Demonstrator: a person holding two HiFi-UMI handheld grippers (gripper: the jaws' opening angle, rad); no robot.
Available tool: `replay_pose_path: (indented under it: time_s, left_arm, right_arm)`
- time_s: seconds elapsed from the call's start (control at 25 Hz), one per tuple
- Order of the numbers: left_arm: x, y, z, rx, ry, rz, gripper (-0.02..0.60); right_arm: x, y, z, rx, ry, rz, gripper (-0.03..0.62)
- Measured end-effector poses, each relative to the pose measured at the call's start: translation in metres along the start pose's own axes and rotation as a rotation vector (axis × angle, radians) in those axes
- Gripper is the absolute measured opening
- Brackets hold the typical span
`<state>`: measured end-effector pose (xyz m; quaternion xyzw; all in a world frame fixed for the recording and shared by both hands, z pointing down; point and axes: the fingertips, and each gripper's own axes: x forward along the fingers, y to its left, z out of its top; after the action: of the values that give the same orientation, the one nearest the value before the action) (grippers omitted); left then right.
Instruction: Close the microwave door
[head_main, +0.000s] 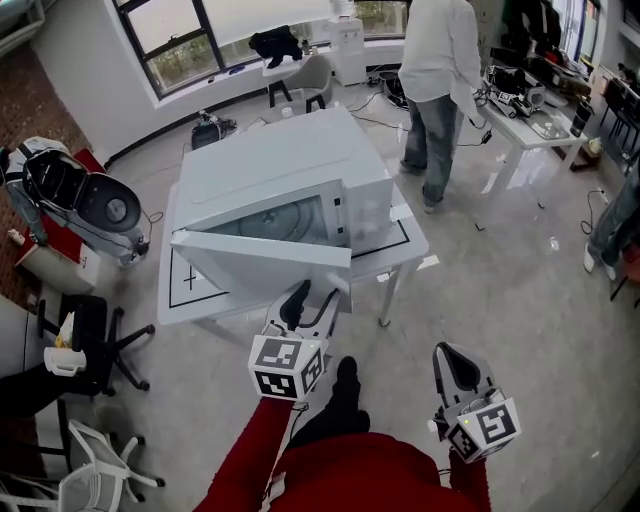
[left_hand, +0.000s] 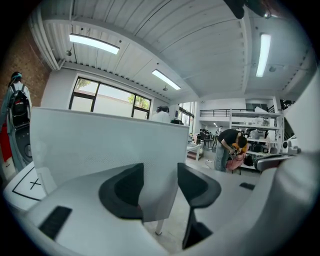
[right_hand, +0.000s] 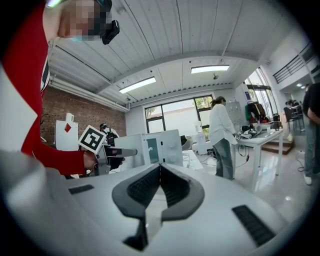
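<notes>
The white table carries black lines marked along its left and right edges. The microwave takes up most of the table, set at a slant with its back toward the far right corner and its front toward the near edge.

Its door is open. It is hinged on the side toward the near left corner and swung out over the near edge, so its free end hangs past that edge.

A person in a white shirt stands on the floor beyond the far right corner. A black office chair stands off the left edge.

The left gripper is raised at the near edge, right at the free end of the door. In the left gripper view the door fills the space behind the left gripper. The jaws stand well apart, and the door's free edge and lower corner show in the gap between them, close to the left-hand jaw. It is not clear whether either jaw touches the door, and nothing is clamped.

The right gripper is held low on the person's right, off the table and well apart from the near right corner. In its own view the right gripper has its jaws closed tip to tip with nothing between them. The microwave is far off in that view.
</notes>
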<state>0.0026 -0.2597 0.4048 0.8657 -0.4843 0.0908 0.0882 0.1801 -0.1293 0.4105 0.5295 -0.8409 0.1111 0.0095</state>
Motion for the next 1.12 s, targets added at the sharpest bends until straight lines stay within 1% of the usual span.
replay_pose_path:
  time_s: [0.24, 0.44, 0.92, 1.12]
  left_arm:
    - [0.015, 0.006, 0.007, -0.01, -0.006, 0.003, 0.218]
    - [0.029, 0.011, 0.012, -0.036, -0.015, -0.001, 0.218]
    - [0.056, 0.024, 0.023, -0.067, -0.031, -0.007, 0.218]
    - [0.069, 0.03, 0.027, -0.065, -0.041, 0.006, 0.218]
  right_arm:
    - [0.006, -0.013, 0.006, 0.003, 0.001, -0.028, 0.012]
    - [0.016, -0.019, 0.004, 0.009, 0.013, -0.033, 0.012]
    - [0.052, -0.021, 0.007, -0.009, 0.052, 0.009, 0.014]
    - [0.07, -0.019, 0.009, -0.008, 0.055, 0.036, 0.012]
